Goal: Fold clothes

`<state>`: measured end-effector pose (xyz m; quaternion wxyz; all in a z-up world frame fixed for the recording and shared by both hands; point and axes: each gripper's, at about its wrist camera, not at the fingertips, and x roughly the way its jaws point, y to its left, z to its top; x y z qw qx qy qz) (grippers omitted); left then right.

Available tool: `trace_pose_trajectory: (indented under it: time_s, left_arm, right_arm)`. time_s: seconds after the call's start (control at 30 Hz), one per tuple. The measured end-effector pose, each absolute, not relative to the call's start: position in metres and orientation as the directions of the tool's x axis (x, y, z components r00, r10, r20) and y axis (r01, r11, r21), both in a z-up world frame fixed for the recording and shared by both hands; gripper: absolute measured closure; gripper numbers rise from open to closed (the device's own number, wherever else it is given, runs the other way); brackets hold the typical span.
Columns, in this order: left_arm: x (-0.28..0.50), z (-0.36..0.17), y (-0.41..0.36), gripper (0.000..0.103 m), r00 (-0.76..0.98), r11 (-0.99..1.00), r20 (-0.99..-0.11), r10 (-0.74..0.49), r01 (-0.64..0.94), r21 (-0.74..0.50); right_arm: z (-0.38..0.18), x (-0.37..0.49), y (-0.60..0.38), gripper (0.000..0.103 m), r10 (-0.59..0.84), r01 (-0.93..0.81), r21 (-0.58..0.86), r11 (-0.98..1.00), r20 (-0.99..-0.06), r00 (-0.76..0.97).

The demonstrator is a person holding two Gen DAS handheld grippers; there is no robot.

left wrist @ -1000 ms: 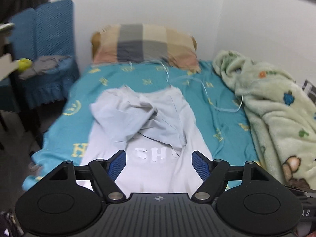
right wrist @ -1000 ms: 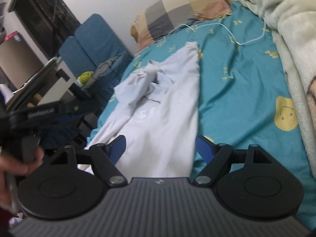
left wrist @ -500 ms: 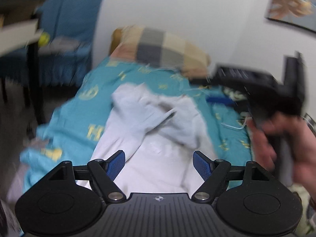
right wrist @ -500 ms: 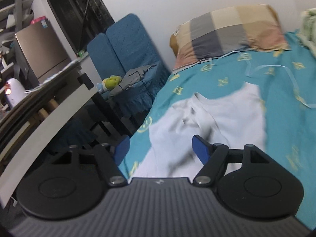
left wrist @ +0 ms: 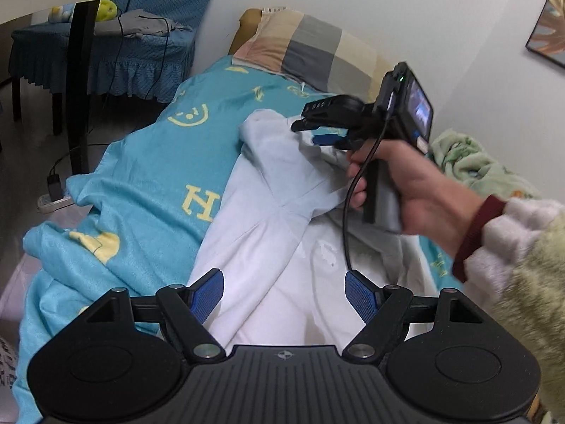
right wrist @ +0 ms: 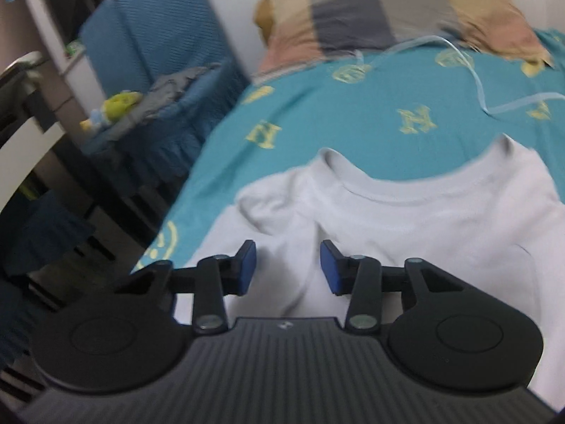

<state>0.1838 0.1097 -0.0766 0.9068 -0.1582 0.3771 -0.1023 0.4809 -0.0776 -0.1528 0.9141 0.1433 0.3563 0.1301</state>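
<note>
- left tongs [left wrist: 282,291] gape wide, holding nothing, over the hem end of the white shirt [left wrist: 282,247].
- right tongs [right wrist: 287,268] stand partly open and empty, just above the shirt's rumpled shoulder.
- the shirt lies creased on the teal bed sheet [left wrist: 148,183].
- beyond the shirt, a checked pillow [right wrist: 395,7]; a blue chair [right wrist: 159,70] beside the bed.

Soft, even indoor light fills both views, with no hard shadows and no glare; the white shirt [left wrist: 282,233] reads brightest. The left wrist view is mostly sharp, though the sleeve [left wrist: 522,247] at its right edge smears. The right wrist view is blurred throughout, the pillow [right wrist: 399,7] most of all. Fisheye distortion bends straight lines near the edges, and the corners darken.
</note>
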Motion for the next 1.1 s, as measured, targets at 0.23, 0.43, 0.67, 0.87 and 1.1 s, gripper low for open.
trace_pose_trajectory:
  time_s: [0.23,0.43,0.67,0.87,1.1]
  left_arm:
    - [0.172,-0.069,0.115,0.025,0.712,0.925,-0.636,-0.297,0.051,-0.376]
    - [0.166,-0.062,0.111,0.025,0.722,0.926,-0.623,-0.301,0.065,-0.372]
    - [0.175,-0.073,0.104,0.025,0.697,0.946,-0.663,-0.272,0.067,-0.318]
    - [0.181,-0.080,0.100,0.025,0.681,0.956,-0.684,-0.261,0.081,-0.283]
    - [0.168,-0.072,0.093,0.025,0.690,0.955,-0.668,-0.278,0.122,-0.272]
  right_arm:
    - [-0.126,0.463,-0.084,0.100,0.337,-0.167,0.350,0.922,-0.511,0.790]
    - [-0.112,0.460,-0.113,0.100,0.201,-0.048,0.317,0.947,-0.474,0.857]
    - [-0.131,0.468,-0.147,0.100,0.073,0.105,0.305,0.946,-0.519,0.852]
    - [-0.142,0.435,-0.161,0.098,0.143,0.081,0.384,0.920,-0.520,0.842]
    - [-0.082,0.301,-0.162,0.098,0.252,-0.049,0.383,0.922,-0.500,0.829]
